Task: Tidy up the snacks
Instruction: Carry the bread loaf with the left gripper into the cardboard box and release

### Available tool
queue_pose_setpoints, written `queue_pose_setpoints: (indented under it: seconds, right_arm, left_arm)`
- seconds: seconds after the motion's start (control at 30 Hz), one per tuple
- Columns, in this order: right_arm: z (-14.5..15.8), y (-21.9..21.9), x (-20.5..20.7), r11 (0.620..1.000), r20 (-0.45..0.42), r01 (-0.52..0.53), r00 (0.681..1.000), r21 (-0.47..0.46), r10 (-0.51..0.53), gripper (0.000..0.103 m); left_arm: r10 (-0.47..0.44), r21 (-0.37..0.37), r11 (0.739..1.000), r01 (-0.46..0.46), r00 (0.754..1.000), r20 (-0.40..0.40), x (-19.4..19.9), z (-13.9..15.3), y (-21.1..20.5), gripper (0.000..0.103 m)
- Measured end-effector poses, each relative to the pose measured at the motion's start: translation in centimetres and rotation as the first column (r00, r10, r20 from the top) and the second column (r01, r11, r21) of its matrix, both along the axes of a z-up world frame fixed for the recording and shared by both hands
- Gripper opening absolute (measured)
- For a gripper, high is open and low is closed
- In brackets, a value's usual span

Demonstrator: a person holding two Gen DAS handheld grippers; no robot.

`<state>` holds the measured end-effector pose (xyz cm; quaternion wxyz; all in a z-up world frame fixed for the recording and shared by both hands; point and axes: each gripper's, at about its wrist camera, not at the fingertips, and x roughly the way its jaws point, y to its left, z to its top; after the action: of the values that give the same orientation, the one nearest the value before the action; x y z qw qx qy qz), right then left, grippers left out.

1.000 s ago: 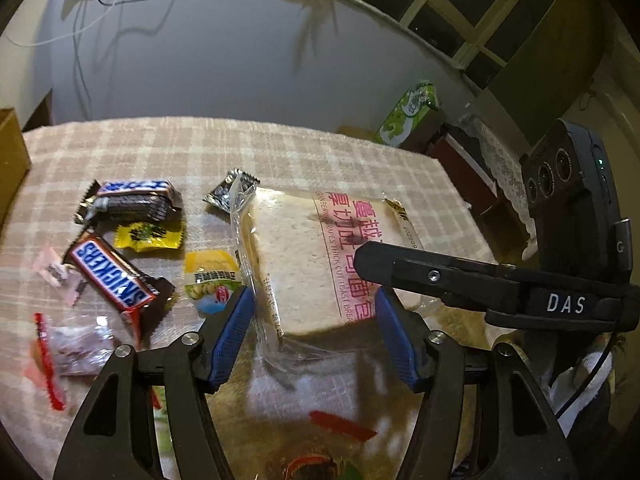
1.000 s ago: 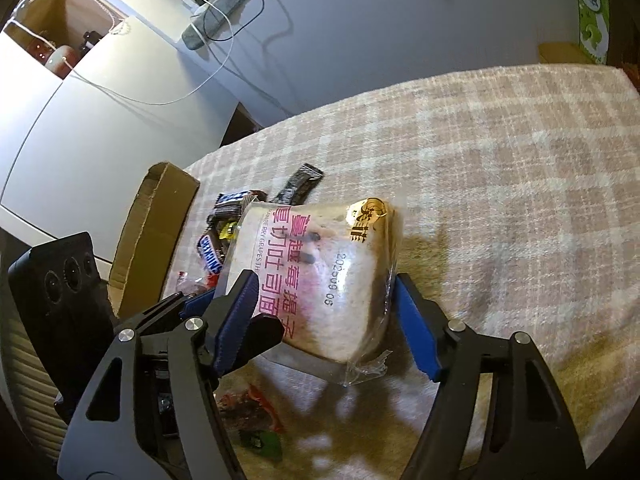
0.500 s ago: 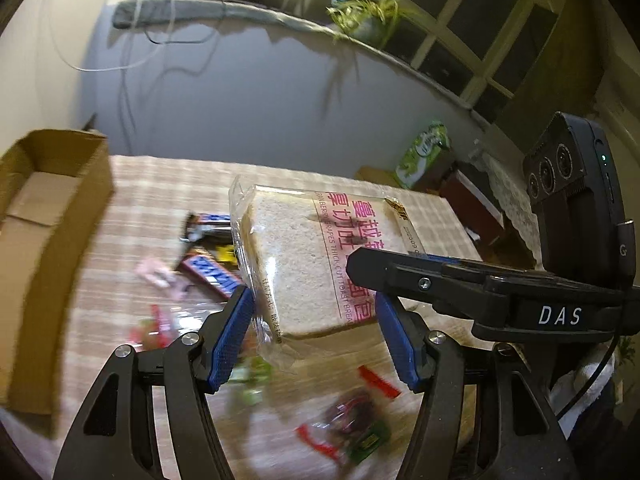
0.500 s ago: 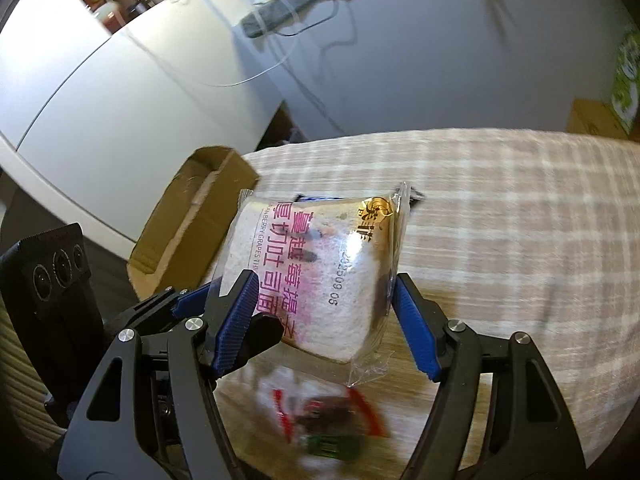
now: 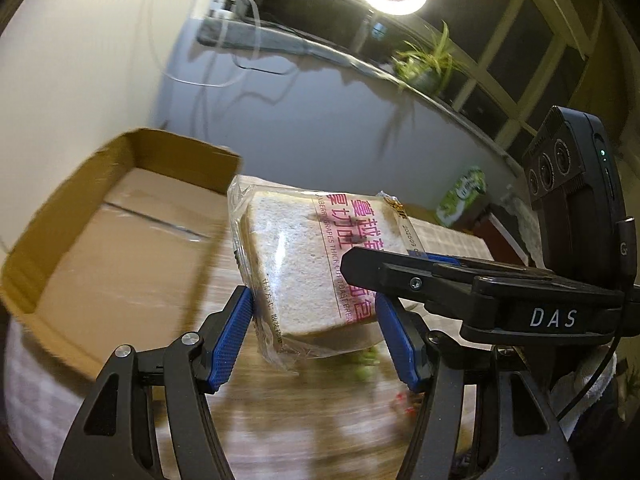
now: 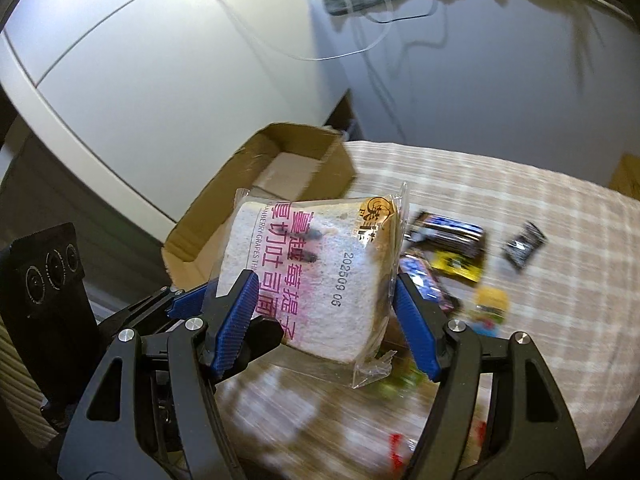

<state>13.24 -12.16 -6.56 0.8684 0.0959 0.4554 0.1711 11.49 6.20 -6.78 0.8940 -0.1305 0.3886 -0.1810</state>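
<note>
Blurred tablecloth [image 6: 520,184] hides snack labels; both tools clamp the bread packet [image 5: 304,264].

Glossy clear plastic bread bag [image 5: 304,256]; matt brown cardboard box [image 5: 120,216]; woven checked tablecloth [image 6: 520,208].

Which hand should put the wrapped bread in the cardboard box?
Both hold the clear-wrapped white bread slice, but probably the left gripper: the open brown cardboard box lies just beside it; the right gripper sits farther away.
</note>
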Motion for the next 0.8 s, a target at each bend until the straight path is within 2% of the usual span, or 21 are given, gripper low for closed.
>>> queue_pose_setpoints:
  seconds: [0.43, 0.8]
  right_arm:
    - [-1.7, 10.6, 4.0, 0.989, -0.016, -0.145, 0.989, -0.035, 0.144, 0.072]
    - [-3.7, 13.8, 6.7, 0.981, -0.048, -0.185, 0.982, -0.056, 0.182, 0.072]
  left_arm:
    - [0.157, -0.002, 0.988, -0.157, 0.988, -0.008, 0.6, -0.6, 8.7, 0.062]
    - [0.209, -0.005, 0.978, -0.21, 0.976, -0.053, 1.8, -2.1, 11.4, 0.062]
